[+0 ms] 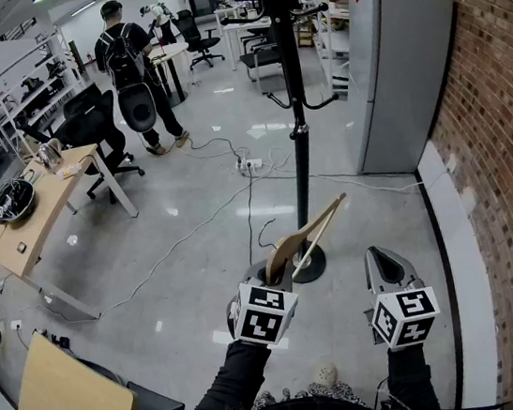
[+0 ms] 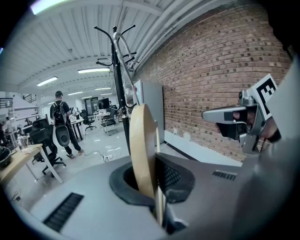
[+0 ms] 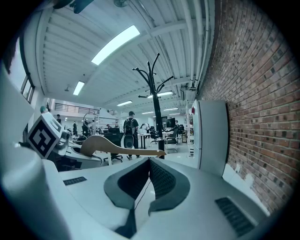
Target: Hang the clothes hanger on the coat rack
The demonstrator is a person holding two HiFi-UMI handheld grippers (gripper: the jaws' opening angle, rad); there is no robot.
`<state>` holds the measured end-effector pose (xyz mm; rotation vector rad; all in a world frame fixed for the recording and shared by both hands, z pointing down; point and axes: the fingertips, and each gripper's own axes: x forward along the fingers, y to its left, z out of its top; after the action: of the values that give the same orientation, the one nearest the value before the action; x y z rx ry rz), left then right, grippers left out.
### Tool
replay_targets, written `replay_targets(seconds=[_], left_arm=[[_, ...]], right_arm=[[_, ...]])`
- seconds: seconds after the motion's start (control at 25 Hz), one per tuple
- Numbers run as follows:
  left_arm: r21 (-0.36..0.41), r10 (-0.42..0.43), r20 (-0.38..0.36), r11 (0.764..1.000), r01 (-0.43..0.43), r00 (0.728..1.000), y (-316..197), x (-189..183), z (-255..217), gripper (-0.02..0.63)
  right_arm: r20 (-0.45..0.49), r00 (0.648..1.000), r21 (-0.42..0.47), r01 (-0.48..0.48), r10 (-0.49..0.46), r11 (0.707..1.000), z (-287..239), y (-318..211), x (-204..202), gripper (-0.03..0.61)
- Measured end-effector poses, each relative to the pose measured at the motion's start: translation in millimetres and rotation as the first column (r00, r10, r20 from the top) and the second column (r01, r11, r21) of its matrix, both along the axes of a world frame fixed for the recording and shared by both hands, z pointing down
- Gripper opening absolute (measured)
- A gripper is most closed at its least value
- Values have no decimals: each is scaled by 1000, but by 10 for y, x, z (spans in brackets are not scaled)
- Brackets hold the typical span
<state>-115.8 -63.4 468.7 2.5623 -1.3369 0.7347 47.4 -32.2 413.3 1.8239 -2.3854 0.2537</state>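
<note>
Here, left gripper (image 1: 280,268): jaws clamped on the wooden clothes hanger (image 1: 310,235); the hanger's broad body stands edge-on between the pads
Clothes hanger: held out in front of the person, slanting up from the left gripper toward the pole of the coat rack (image 1: 294,99); not on any hook
Right gripper (image 1: 386,268): jaws drawn together, nothing between them; just right of the hanger, apart from it
Coat rack: black, upright on a round base, ahead of both grippers; curved hooks up the pole
Surroundings: grey cabinet (image 1: 399,75) against the brick wall (image 1: 500,118); 1 person with a backpack (image 1: 134,74) well beyond
</note>
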Motion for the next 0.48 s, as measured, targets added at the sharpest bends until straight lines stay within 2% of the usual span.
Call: replay_targets(seconds=[0.24, 0.48], left_arm=[[-11, 1, -2, 1000, -1, 1000, -268, 339, -12, 3], [-9, -7, -12, 1000, 7, 1000, -520, 636, -53, 5]], right_arm=[[23, 1000, -4, 14, -14, 1000, -21, -285, 373, 9], [4, 1000, 7, 28, -28, 1000, -67, -521, 658, 9]])
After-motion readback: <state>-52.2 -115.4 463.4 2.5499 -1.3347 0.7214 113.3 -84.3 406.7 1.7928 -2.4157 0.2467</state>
